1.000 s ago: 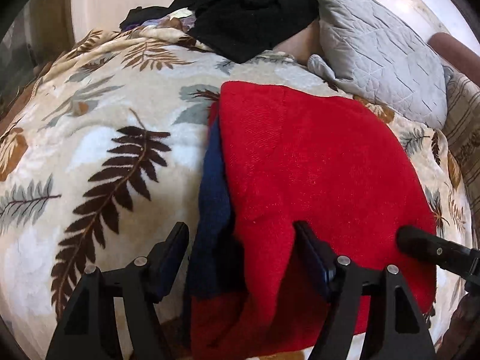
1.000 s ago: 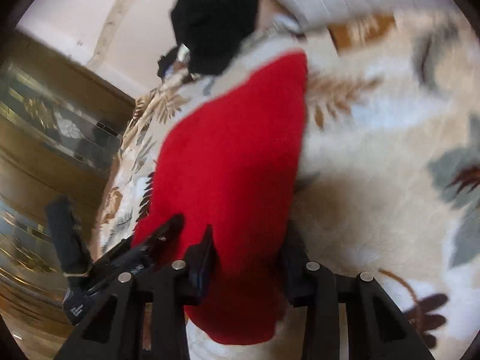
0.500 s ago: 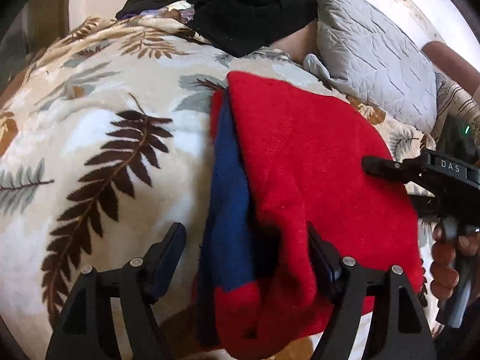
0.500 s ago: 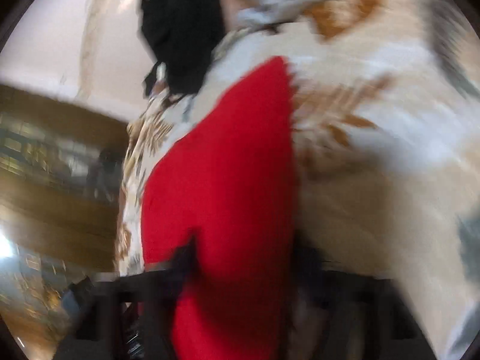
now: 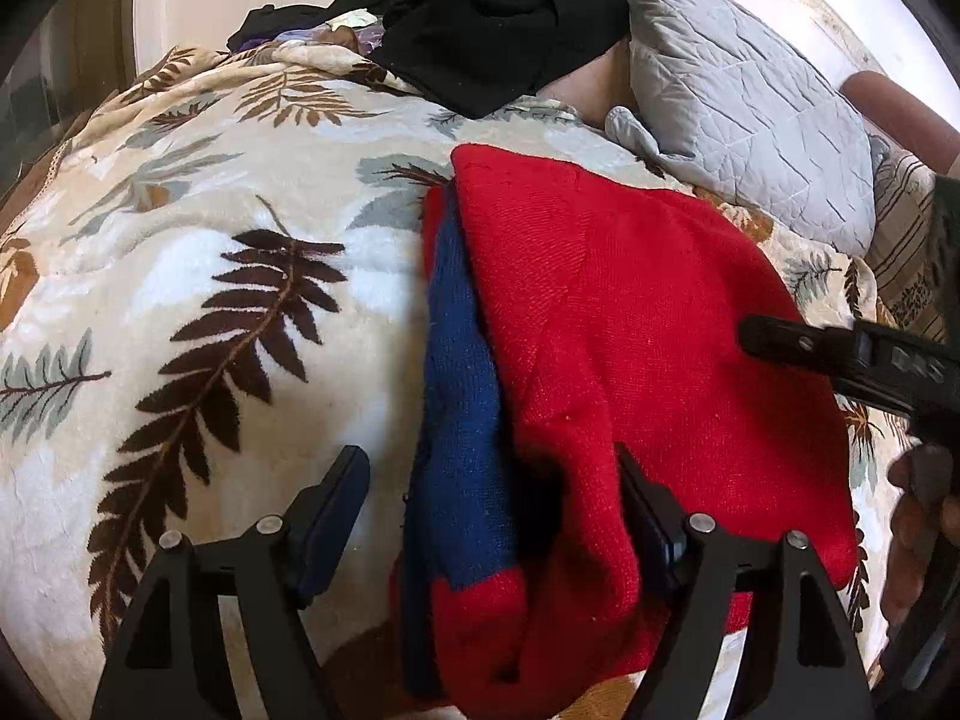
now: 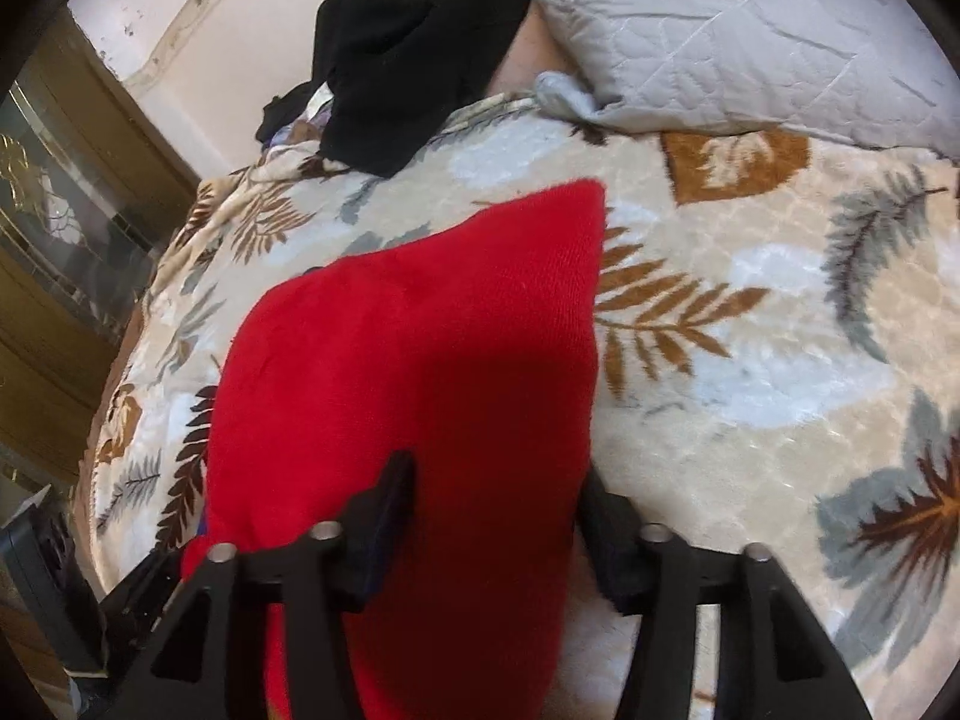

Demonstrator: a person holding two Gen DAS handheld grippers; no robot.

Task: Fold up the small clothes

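A red knit garment (image 5: pixel 648 324) with a blue layer (image 5: pixel 462 396) showing along its left side lies folded on a leaf-print blanket (image 5: pixel 198 276). My left gripper (image 5: pixel 492 510) is open and straddles the garment's near left edge. Its left finger rests on the blanket clear of the cloth, and its right finger sits on the red knit. My right gripper (image 6: pixel 498 516) is opening over the garment's (image 6: pixel 420 360) near right edge, with red cloth between the jaws and no squeeze on it. In the left wrist view the right gripper (image 5: pixel 840 354) reaches in from the right, held by a hand (image 5: pixel 918 516).
A black clothes pile (image 5: pixel 498 18) and a grey quilted pillow (image 5: pixel 738 96) lie at the far end of the bed. Striped fabric (image 5: pixel 900 252) sits at the right edge. A wooden cabinet with glass (image 6: pixel 60 240) stands beyond the bed's left side.
The right gripper's jaws have spread and let go of the red cloth they pinched. That gripper has drawn back slightly and turned. The left gripper has stayed put.
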